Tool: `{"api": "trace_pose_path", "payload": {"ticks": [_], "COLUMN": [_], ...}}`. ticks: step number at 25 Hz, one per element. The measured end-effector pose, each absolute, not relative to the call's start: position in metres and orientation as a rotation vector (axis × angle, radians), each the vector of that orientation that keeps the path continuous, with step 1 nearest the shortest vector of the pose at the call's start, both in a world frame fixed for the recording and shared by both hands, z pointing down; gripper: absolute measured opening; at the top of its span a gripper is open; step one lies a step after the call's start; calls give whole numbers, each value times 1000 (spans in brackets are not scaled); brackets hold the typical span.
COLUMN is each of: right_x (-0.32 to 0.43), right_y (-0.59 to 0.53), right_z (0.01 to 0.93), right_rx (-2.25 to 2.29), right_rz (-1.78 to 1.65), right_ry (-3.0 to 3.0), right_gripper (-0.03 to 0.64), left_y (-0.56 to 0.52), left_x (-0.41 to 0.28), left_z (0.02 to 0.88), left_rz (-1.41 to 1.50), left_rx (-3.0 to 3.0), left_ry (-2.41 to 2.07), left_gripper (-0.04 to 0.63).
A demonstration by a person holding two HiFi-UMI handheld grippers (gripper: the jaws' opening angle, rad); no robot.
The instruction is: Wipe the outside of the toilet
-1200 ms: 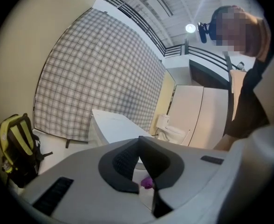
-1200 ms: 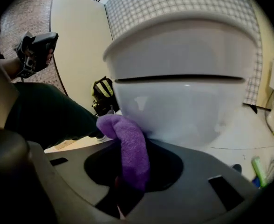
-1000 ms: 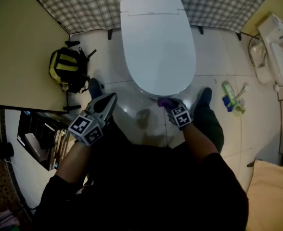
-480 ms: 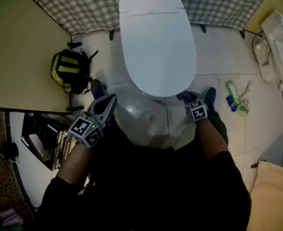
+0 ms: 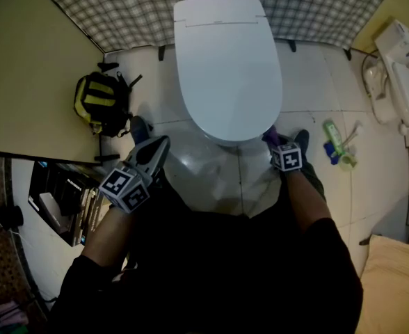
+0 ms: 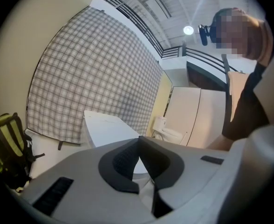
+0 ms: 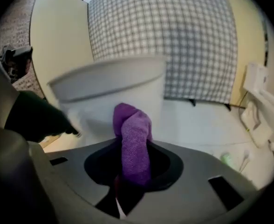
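Right tongs (image 5: 275, 142) clamped on nubby purple cloth (image 7: 136, 143) beside smooth oval toilet (image 5: 229, 68) | left tongs (image 6: 139, 146) together

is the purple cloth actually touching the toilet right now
Cannot tell. In the right gripper view the purple cloth overlaps the blurred toilet; in the head view it sits by the rim. Neither shows contact or a gap.

The left tool (image 5: 156, 147) hung beside the person's left knee, forearm bent, jaws pressed together on nothing. The right tool (image 5: 273, 138), arm reaching forward, had its jaws clamped on a purple cloth (image 7: 134, 143).
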State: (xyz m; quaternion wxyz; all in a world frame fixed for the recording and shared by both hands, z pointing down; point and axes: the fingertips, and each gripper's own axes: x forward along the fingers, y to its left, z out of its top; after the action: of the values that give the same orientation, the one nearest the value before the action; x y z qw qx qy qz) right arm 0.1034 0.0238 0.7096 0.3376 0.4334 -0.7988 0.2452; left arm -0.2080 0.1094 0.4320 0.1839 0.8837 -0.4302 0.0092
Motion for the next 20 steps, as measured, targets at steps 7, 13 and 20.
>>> {"api": "trace_pose_path", "payload": {"ticks": [7, 13, 20], "right_x": [-46, -89, -42], "right_y": [130, 108, 74], "right_z": [764, 774, 801], "right_rx": [614, 737, 838], "right_rz": [836, 943, 872], "right_ry": [-2110, -2116, -2031], "right_gripper": [115, 115, 115], "left_y": [119, 125, 123], "left_x": [-219, -244, -265], "left_z": [427, 425, 436], "left_rz": [-10, 1, 51], "left_rx": [2476, 2454, 2422], "left_ry": [-1215, -1263, -1298], "left_gripper": [5, 5, 5]}}
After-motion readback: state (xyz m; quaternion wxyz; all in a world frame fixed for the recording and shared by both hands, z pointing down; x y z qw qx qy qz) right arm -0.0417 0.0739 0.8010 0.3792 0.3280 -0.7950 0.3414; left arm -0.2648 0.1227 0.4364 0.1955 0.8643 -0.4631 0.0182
